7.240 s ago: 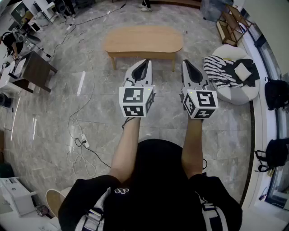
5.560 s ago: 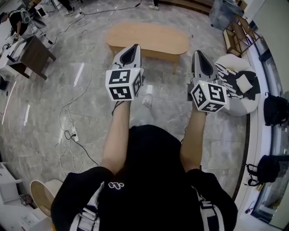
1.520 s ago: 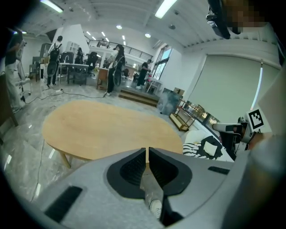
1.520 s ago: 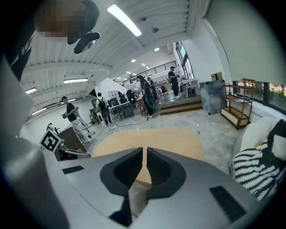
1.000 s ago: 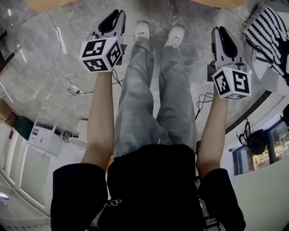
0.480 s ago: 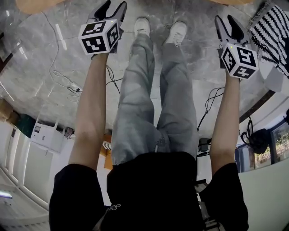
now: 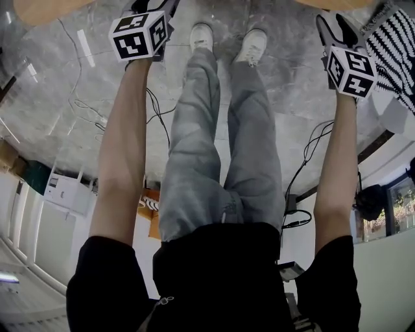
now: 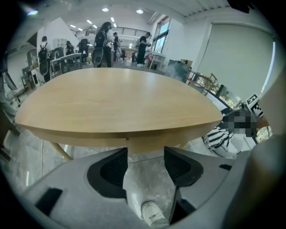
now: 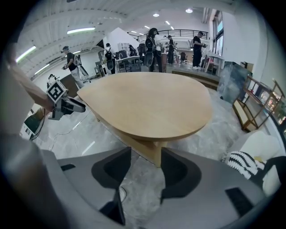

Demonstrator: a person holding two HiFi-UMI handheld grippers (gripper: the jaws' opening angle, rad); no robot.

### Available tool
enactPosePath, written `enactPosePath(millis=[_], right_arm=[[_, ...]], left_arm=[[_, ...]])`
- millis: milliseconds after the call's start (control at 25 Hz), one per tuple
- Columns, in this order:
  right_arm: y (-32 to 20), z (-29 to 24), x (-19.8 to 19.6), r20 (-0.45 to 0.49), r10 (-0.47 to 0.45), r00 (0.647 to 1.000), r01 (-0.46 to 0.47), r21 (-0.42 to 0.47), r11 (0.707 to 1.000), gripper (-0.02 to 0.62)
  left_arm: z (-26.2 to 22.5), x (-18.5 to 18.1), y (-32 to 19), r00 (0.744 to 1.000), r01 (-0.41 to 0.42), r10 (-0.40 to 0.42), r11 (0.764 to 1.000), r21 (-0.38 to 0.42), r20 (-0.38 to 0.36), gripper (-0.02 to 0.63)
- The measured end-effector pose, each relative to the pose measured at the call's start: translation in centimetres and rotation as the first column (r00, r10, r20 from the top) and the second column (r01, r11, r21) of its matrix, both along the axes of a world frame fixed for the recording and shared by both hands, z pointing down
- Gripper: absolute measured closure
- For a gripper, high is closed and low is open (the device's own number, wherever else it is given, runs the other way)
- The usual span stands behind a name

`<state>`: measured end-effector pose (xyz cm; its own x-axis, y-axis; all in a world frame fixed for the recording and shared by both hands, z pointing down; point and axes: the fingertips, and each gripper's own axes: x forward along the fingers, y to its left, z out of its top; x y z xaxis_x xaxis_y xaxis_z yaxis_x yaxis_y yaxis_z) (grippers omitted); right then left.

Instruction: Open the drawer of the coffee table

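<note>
Head view: the person stands on a marble floor [image 7: 58, 78] with both arms stretched down. The left gripper [image 7: 150, 6] sits at the top left and the right gripper [image 7: 338, 29] at the top right, with the white shoes [image 7: 201, 35] between them. Only tan slivers of the bench [image 7: 45, 8] show along the top edge, just past the grippers. A striped cushion [image 7: 395, 45] lies beside the right gripper, and cables [image 7: 155, 110] trail over the floor near the left arm.

In the left gripper view the fingers [image 8: 114, 167] stand wide and are opening. Nothing is held, and only floor shows through the gap. The oval wooden top fills the middle of this view, seen from just above its edge. Under that edge a wooden panel [image 8: 147, 145] with an upright seam lies straight ahead of the gap, apart from the fingers. I cannot tell whether it is the drawer front.

In the right gripper view the fingers are likewise wide, opening and empty. A boxy wooden part [image 9: 154, 154] under the top lines up with the gap, close ahead but not touched. The left gripper shows off to the left, beside the bench. People [image 9: 154, 47] stand in the far background.
</note>
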<state>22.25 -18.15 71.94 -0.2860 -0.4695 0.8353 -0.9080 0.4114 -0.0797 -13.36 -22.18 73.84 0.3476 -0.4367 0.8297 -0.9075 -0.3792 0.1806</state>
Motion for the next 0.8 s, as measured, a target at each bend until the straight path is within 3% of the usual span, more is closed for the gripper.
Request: enactPosePath(millis=[160,400,680,800], right_arm=[[-0.7,1.0,0.4,0.001,-0.031,1.0,0.031,-0.024,0.999,0.419],[-1.8,2.3,0.3,0.007,-0.103,0.995,0.103,-0.044,0.994,0.414],[-1.9,3.2,-0.5,0.007,-0.198,0.98,0.198,-0.063,0.978,0.416],[-2.0,3.7,-0.8,-0.01,-0.197,0.98,0.195,-0.073,0.978,0.42]], left_arm=[[0.8,0.6,-1.0,0.999,-0.033,0.033,0.999,-0.002,0.019,0.377],[1.4,0.1,-1.8,1.0,-0.019,0.019,1.0,-0.008,0.021,0.379],[1.4,0.4,-2.4,0.999,-0.045,0.045,0.999,-0.02,-0.01,0.385],[1.5,0.3,-2.4,0.999,-0.046,0.045,0.999,-0.025,-0.011,0.388]])
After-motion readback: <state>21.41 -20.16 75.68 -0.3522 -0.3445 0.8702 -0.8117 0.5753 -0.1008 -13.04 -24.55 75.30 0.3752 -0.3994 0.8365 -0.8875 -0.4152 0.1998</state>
